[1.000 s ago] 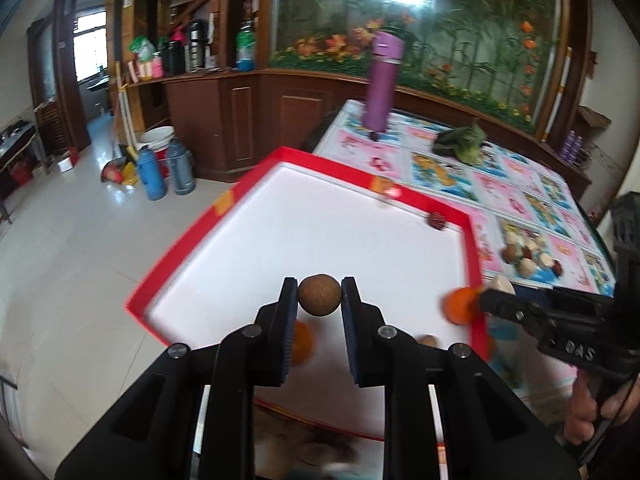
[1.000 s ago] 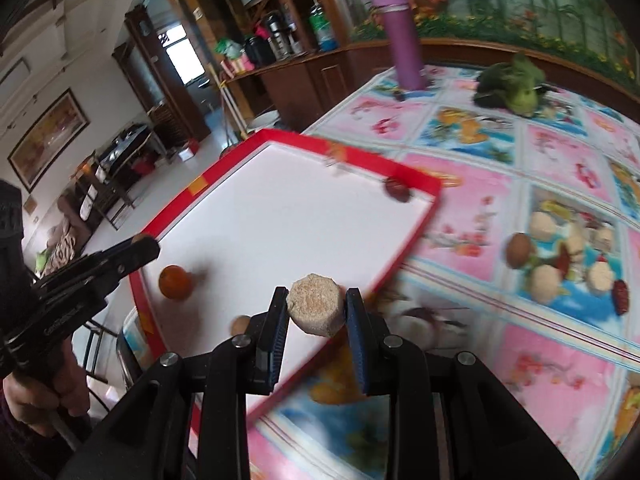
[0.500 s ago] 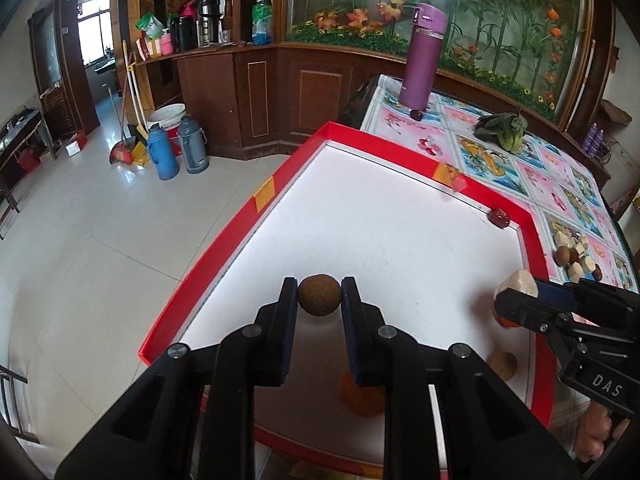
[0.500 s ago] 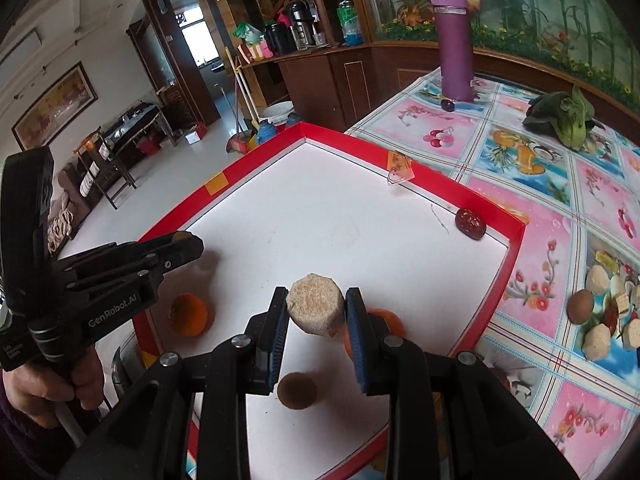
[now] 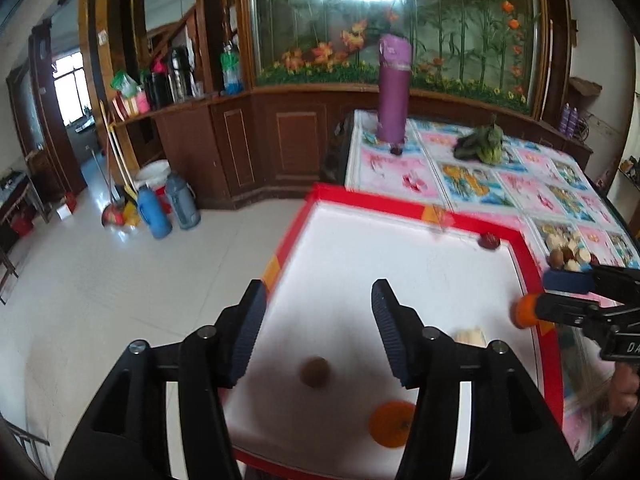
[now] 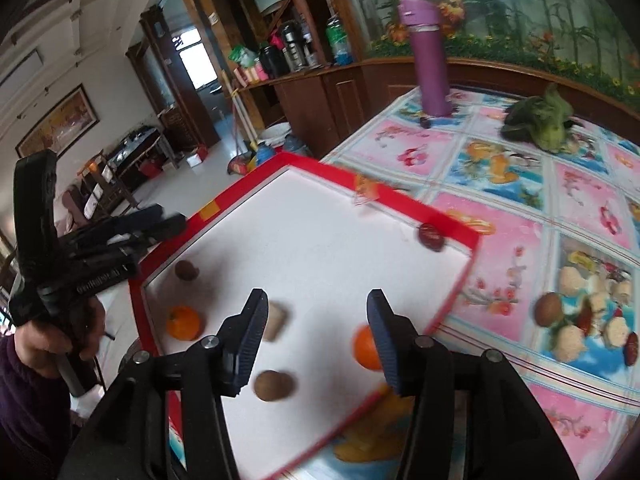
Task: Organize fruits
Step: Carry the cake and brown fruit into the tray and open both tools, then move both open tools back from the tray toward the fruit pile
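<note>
On the bench (image 6: 520, 208) lies the red-rimmed white tray (image 6: 448, 224), above it both the left hand-held gripper (image 5: 318, 330) and the right hand-held gripper (image 6: 314, 328) have jaws wide apart and empty, and inside rest two oranges (image 6: 183, 322), brown round fruits (image 6: 274, 386) and a pale piece (image 6: 276, 320).

Six fruits (image 6: 273, 385) lie in the tray (image 6: 452, 307), apparently; more (image 6: 580, 316) beside it
</note>
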A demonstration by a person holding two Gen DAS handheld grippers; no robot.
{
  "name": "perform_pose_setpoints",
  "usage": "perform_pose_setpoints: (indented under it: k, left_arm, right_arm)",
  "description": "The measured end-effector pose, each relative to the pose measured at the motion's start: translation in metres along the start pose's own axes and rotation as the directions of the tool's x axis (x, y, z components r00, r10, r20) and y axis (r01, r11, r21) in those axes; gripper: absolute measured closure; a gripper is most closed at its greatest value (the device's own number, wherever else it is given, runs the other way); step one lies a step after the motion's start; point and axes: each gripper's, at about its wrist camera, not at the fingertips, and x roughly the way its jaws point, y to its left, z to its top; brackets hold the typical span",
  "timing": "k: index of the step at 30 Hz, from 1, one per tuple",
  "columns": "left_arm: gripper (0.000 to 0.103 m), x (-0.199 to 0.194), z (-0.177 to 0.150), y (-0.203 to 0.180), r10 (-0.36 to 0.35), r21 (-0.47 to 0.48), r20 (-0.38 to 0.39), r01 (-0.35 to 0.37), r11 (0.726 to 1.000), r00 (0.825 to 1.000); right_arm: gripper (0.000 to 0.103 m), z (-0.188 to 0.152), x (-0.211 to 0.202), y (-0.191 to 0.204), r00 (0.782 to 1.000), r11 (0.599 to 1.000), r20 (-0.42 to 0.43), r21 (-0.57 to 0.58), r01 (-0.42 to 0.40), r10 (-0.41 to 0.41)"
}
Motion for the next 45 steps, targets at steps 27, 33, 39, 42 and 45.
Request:
perform_pose_setpoints:
  k: [27, 33, 39, 42, 45]
  left_arm:
    - [0.044, 0.022, -0.017, 0.001, -0.012, 0.033, -0.057, 0.014, 0.999, 0.998]
    - [0.044, -0.008, -0.007, -0.038, 0.109, 0.089, 0.011, -0.110, 0.990, 0.994]
    - [0.019, -0.058, 0.008, -0.113, -0.185, 0.051, 0.107, 0.180, 0.982, 0.977]
    - [0.018, -0.051, 0.005, -0.167, -0.298, 0.087, 0.023, 0.295, 0.952, 0.954]
    - [0.019, -0.033, 0.003, -0.209, -0.339, 0.082, -0.059, 0.343, 0.936, 0.939]
  right_arm:
    - [0.052, -0.065, -0.134, -0.169, 0.944, 0.902, 0.115, 0.350, 0.253, -0.309]
    - [0.052, -0.066, -0.130, -0.180, 0.948, 0.910, 0.071, 0.309, 0.275, -0.311]
    - [0.052, -0.065, -0.112, -0.194, 0.953, 0.926, -0.004, 0.235, 0.295, -0.302]
    - [0.053, -0.062, -0.100, -0.197, 0.950, 0.930, -0.042, 0.196, 0.311, -0.309]
    - [0.061, -0.059, -0.094, -0.200, 0.951, 0.933, -0.042, 0.187, 0.308, -0.306]
